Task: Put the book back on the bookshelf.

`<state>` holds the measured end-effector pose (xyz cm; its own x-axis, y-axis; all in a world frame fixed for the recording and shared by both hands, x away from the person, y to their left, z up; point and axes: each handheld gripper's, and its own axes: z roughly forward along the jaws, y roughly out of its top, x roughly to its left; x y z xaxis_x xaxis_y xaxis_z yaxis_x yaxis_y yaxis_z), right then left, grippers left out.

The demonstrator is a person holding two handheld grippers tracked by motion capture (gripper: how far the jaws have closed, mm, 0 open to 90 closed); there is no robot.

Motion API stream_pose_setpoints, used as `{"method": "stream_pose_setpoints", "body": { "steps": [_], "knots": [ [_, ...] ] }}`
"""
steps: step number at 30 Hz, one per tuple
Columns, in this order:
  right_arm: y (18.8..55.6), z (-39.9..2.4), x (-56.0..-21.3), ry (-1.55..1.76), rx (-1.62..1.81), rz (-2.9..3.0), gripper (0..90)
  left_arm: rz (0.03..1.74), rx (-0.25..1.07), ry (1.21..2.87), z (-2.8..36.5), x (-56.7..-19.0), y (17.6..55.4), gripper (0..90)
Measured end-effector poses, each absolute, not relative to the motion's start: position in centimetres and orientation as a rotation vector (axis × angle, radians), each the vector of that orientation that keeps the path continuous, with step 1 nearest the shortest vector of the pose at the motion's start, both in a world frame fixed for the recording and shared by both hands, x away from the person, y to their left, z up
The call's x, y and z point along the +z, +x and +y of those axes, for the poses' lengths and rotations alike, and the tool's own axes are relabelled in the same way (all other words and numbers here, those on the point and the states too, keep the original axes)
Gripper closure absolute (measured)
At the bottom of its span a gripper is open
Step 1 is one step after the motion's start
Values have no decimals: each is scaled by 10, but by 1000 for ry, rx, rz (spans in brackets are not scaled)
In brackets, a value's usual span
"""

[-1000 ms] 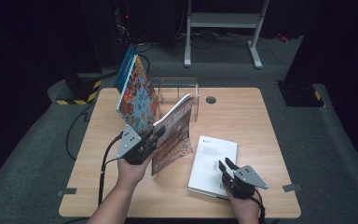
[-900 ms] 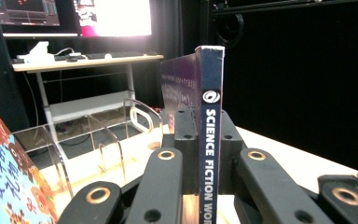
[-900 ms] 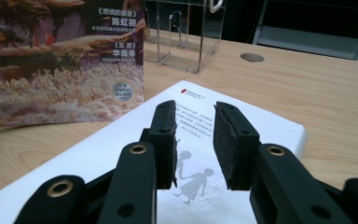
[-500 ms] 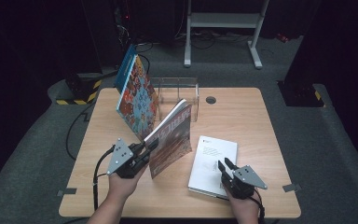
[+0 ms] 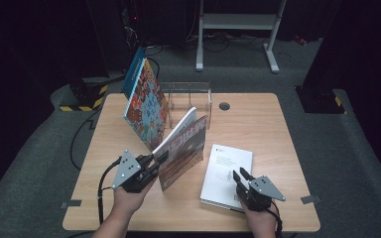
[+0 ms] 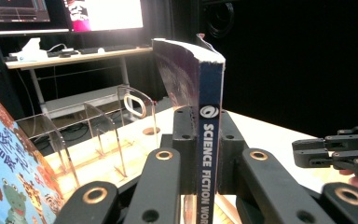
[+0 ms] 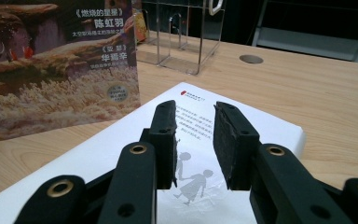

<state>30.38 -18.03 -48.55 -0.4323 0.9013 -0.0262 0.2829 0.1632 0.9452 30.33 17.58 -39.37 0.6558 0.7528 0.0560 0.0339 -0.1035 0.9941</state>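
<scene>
I see bare tabletop (image 5: pixel 258 124) open on the right and far side; the clear rack (image 5: pixel 188 96) sits at the far edge, a colourful book (image 5: pixel 146 106) leaning left of it. My left gripper (image 5: pixel 155 162) clamps the science fiction book (image 5: pixel 183 146) by its spine, upright mid-table. My right gripper (image 5: pixel 241 174) hovers, jaws parted, over the white book's (image 5: pixel 228 168) near edge.

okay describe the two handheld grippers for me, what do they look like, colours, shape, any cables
Both the left gripper and the right gripper are black, each with two flat jaws on hinged links. The links carry brass-coloured rivets, plain in both gripper views. A grey three-cornered plate with small dark holes sits on top of each. A black cable trails from the left one. The forearms are bare, with no sleeves showing.
</scene>
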Motion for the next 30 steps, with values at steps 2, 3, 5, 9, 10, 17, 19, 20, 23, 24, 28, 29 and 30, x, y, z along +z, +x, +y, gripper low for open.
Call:
{"method": "stream_pose_setpoints", "body": {
  "steps": [2, 3, 5, 9, 10, 17, 19, 20, 23, 24, 28, 29, 30],
  "knots": [
    [304, -181, -485, 1120, 1278, 1822, 694, 671, 701, 1582, 175, -394, 303, 806],
    [304, -180, -485, 1121, 1278, 1822, 694, 680, 700, 1584, 174, -394, 302, 794],
    [304, -180, -486, 1121, 1280, 1823, 694, 690, 679, 1606, 172, -392, 304, 729],
    [305, -178, -487, 1111, 1284, 1832, 694, 730, 647, 1651, 165, -385, 315, 670],
    [304, -178, -487, 1113, 1280, 1836, 694, 750, 643, 1661, 164, -383, 318, 672],
    [304, -177, -486, 1108, 1283, 1841, 684, 715, 709, 1663, 157, -384, 314, 827],
    [305, -178, -486, 1118, 1284, 1843, 679, 724, 693, 1656, 157, -384, 314, 830],
    [305, -178, -486, 1122, 1285, 1841, 677, 723, 686, 1655, 157, -384, 314, 831],
    [306, -179, -485, 1131, 1280, 1846, 660, 734, 678, 1650, 158, -384, 314, 831],
    [307, -179, -485, 1138, 1282, 1850, 653, 736, 675, 1646, 158, -384, 315, 831],
    [310, -181, -487, 1149, 1268, 1866, 648, 750, 649, 1634, 160, -384, 317, 832],
    [311, -181, -487, 1138, 1264, 1869, 648, 754, 646, 1640, 160, -384, 317, 831],
    [311, -182, -487, 1134, 1261, 1872, 648, 751, 654, 1644, 160, -383, 317, 832]
  ]
}}
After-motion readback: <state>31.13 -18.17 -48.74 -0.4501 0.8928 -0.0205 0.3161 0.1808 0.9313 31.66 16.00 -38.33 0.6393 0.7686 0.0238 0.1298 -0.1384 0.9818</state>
